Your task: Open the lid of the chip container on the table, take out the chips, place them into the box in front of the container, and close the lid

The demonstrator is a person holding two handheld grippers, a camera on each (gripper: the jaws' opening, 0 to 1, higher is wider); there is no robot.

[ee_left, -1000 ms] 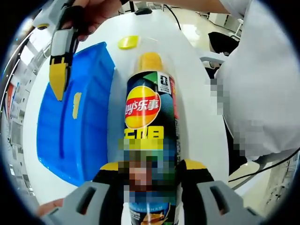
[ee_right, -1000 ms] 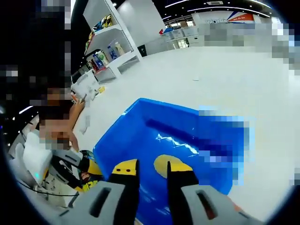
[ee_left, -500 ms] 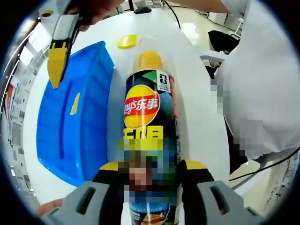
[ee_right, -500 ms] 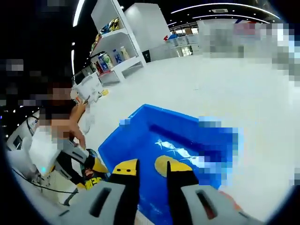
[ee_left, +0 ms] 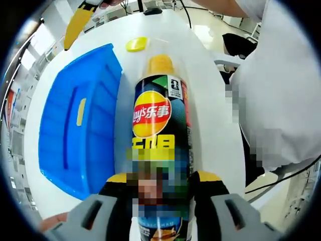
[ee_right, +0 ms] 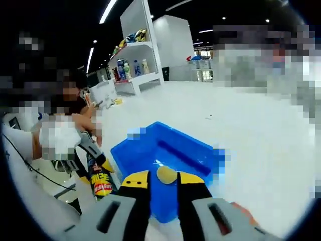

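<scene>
Since the earlier frame the right gripper (ee_right: 158, 188) has risen clear of the blue box (ee_left: 75, 125), its jaws slightly apart and empty. Nearest, the left gripper (ee_left: 160, 193) clamps the chip container (ee_left: 160, 130), lying on the tabletop (ee_left: 210, 115). Left of it, one chip (ee_left: 81, 111) lies in the box. Farther off rests the removed lid (ee_left: 137, 44). Remaining: further chips, then closing.
</scene>
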